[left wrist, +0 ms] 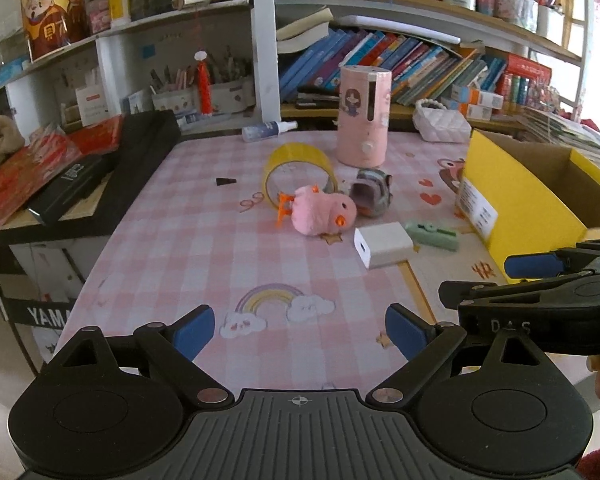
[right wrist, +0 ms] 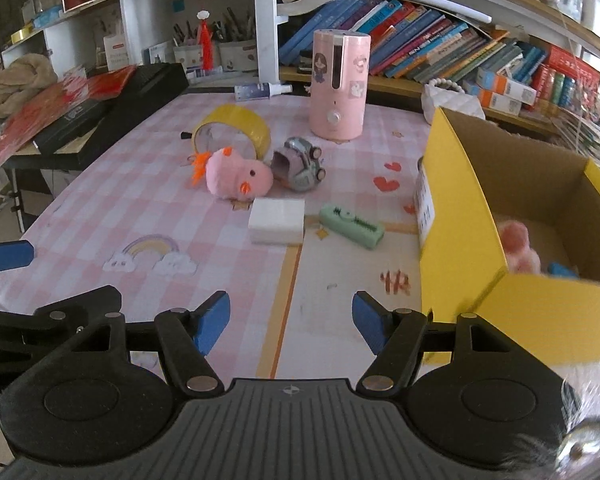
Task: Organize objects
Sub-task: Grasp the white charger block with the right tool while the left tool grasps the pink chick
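While both pairs of tongs hang low over the near edge of the worktop (right wrist: 228, 128), each stands spread wide with nothing between its blue pads: the left tongs (left wrist: 300, 330) over the rainbow print (left wrist: 274, 300), the right tongs (right wrist: 291, 322) just beside them, over an orange stripe in the cloth. Straight ahead of the right tongs lies a white block (right wrist: 276, 220), and just right of it, a little apart, a mint green clip-like piece (right wrist: 352, 226). Beyond the block a pink plush chick (right wrist: 238, 178) lies on its side, touching a yellow tape roll (right wrist: 236, 130) behind it and a grey toy car (right wrist: 300, 166) tipped up beside it. Farther ahead a pink cylindrical appliance (right wrist: 340, 88) stands upright, with a small spray bottle (right wrist: 262, 90) lying on its side at the far edge. Close to the right of the right tongs sits an open yellow cardboard box (right wrist: 460, 208), holding a pink fluffy thing (right wrist: 518, 246) and a small blue piece, both blurred. Left of the left tongs, a black case (left wrist: 140, 148) lies along the worktop edge.
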The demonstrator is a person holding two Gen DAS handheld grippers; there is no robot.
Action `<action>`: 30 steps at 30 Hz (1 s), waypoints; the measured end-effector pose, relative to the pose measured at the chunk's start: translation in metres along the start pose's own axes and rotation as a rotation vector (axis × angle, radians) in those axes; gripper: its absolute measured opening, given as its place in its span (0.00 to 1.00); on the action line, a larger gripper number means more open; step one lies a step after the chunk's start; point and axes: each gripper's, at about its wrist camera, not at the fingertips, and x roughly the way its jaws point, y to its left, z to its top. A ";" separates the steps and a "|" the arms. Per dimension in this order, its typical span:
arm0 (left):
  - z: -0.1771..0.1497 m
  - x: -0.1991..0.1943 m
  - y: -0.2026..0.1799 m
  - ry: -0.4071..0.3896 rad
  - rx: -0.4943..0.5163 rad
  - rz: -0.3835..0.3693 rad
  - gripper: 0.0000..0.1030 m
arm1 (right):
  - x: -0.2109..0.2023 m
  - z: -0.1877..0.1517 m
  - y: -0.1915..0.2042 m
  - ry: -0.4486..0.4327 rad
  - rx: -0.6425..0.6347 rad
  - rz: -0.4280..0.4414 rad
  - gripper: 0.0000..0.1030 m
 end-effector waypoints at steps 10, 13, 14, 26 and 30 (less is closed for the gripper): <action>0.020 0.036 0.000 0.043 -0.013 0.015 0.96 | 0.040 0.031 -0.017 0.017 0.000 0.005 0.62; 0.026 0.043 0.003 0.046 -0.030 0.049 0.96 | 0.054 0.037 -0.018 0.034 -0.003 0.021 0.62; 0.028 0.046 0.006 0.045 -0.042 0.063 0.96 | 0.058 0.039 -0.018 0.039 -0.004 0.027 0.62; 0.044 0.061 0.035 0.050 -0.129 0.166 0.96 | 0.117 0.058 -0.002 0.111 -0.031 0.101 0.62; 0.049 0.066 0.034 0.048 -0.123 0.161 0.96 | 0.129 0.060 0.003 0.126 -0.047 0.107 0.61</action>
